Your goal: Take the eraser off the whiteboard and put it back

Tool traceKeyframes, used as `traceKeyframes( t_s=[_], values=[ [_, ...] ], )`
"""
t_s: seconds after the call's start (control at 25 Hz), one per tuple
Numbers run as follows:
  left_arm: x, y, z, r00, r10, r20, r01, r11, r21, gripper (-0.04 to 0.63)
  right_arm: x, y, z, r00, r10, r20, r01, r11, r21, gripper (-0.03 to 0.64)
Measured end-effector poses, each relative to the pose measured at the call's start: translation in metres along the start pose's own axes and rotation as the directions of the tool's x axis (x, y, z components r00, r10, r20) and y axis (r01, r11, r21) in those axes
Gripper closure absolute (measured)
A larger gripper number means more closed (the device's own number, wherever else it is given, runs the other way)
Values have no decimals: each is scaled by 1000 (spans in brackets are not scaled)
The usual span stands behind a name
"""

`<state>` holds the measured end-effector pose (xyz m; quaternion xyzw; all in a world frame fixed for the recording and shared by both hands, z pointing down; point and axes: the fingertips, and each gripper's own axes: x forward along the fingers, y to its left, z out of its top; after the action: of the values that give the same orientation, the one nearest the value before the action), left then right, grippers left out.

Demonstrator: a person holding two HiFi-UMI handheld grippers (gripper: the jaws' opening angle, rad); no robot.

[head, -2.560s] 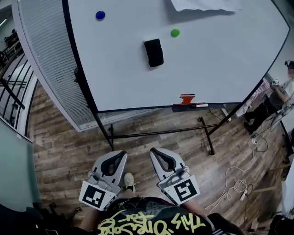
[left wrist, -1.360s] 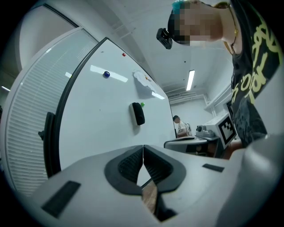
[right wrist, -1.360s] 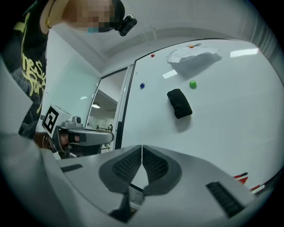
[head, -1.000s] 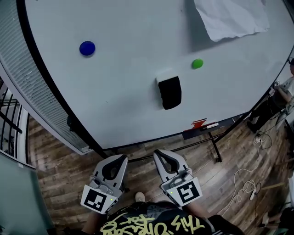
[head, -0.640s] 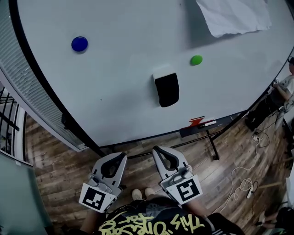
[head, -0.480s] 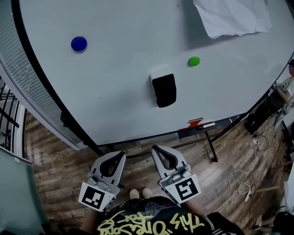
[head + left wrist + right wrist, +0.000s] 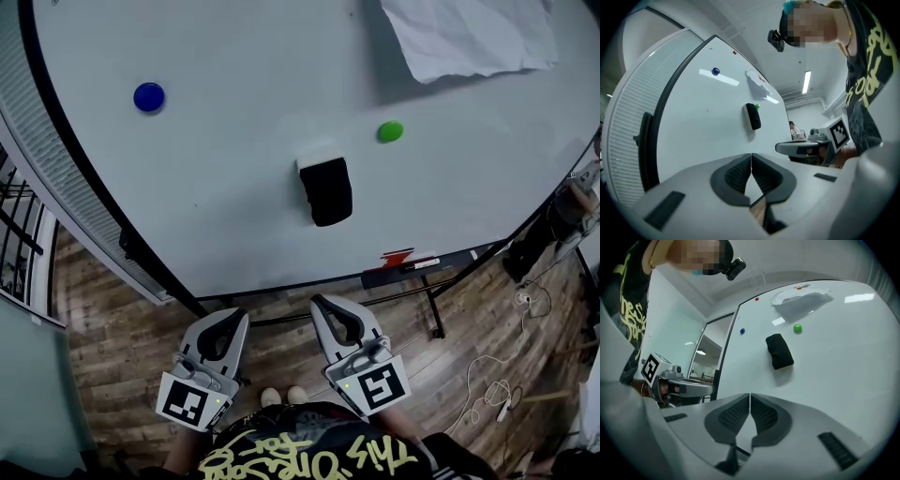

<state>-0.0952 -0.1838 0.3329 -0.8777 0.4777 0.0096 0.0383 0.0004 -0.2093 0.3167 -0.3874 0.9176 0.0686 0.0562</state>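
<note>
A black eraser (image 7: 328, 190) sticks to the white whiteboard (image 7: 244, 169), near its middle. It also shows in the left gripper view as the eraser (image 7: 753, 116) and in the right gripper view as the eraser (image 7: 779, 351). My left gripper (image 7: 232, 319) is held low in front of the board, shut and empty. My right gripper (image 7: 322, 307) is beside it, also shut with nothing between its pads, well short of the eraser. Both point level toward the board.
A blue magnet (image 7: 148, 97), a green magnet (image 7: 390, 131) and a sheet of paper (image 7: 464, 36) are on the board. Markers lie on the tray (image 7: 412, 270) at its lower edge. The board's stand legs (image 7: 431, 309) and cables (image 7: 487, 384) are on the wooden floor.
The board and eraser have shifted slightly left and up in the head view. Both grippers have stayed shut and low, side by side.
</note>
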Motion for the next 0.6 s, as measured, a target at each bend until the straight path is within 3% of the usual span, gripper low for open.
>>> traceKeyframes(
  t_s=[0.12, 0.32, 0.48, 0.6],
  values=[
    [1, 1, 1, 1000, 7, -1, -7, 1000, -6, 588, 3, -3, 1, 1000, -2, 9, 2, 1000, -1, 606],
    [2, -1, 0, 1000, 13, -5, -13, 1000, -22, 588, 2, -8, -1, 999, -7, -54, 6, 1000, -14, 606],
    [1, 0, -2, 1000, 15, -12, -16, 1000, -21, 588, 7, -15, 14, 999, -31, 37, 32, 999, -16, 604],
    [-1, 1, -5, 1000, 19, -20, -19, 1000, -23, 588, 7, -18, 11, 999, -28, -29, 27, 999, -43, 604]
  ],
)
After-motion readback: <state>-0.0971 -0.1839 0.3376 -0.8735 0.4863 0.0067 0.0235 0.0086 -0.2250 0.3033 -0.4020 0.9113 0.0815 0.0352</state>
